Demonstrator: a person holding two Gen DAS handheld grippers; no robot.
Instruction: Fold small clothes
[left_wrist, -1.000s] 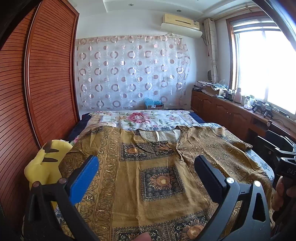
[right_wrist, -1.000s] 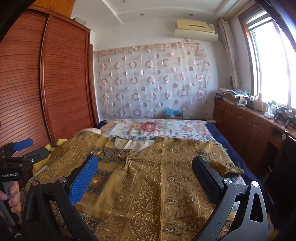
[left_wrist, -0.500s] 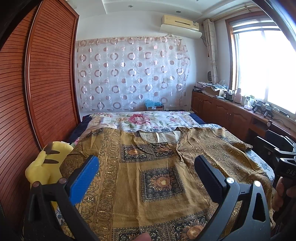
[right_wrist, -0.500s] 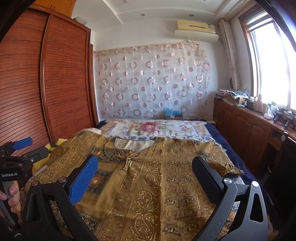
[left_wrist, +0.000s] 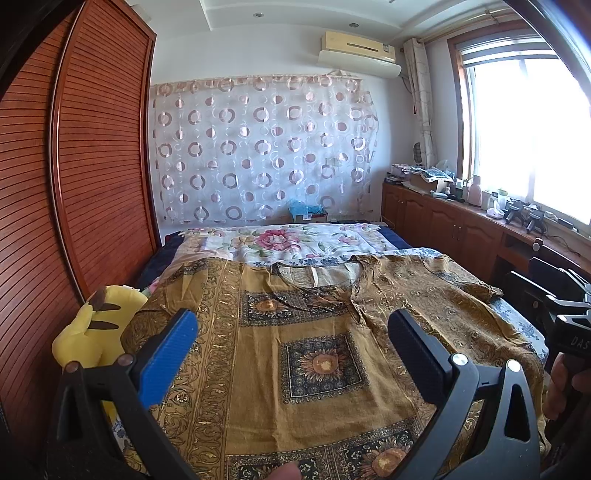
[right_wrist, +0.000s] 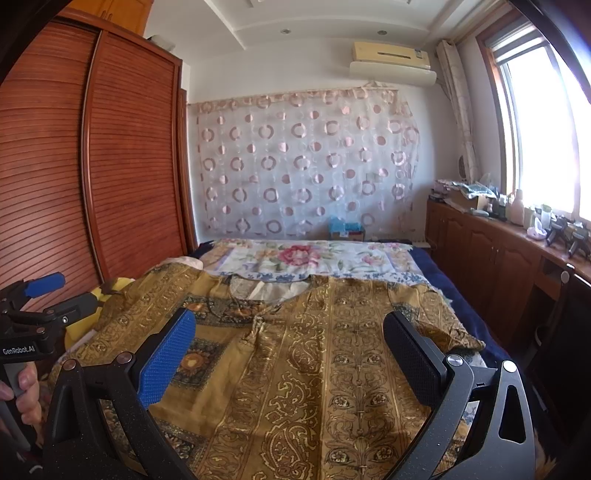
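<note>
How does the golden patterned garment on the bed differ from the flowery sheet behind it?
The golden garment is ochre with dark sunflower squares and scroll borders; the floral sheet is white with pink blooms. The garment lies nearer the camera, overlapping the sheet's near edge, and it has a neckline and sleeves where the sheet is a plain rectangle. Both lie spread flat on the bed.

1. Mustard-gold cotton garment with navy sunflower squares and paisley bands, centre of frame
2. White bedsheet printed with pink flowers, behind it
3. Sheer white curtain dotted with pink rings, upper centre
4. Yellow plush toy with dark brown ear tips, at left
</note>
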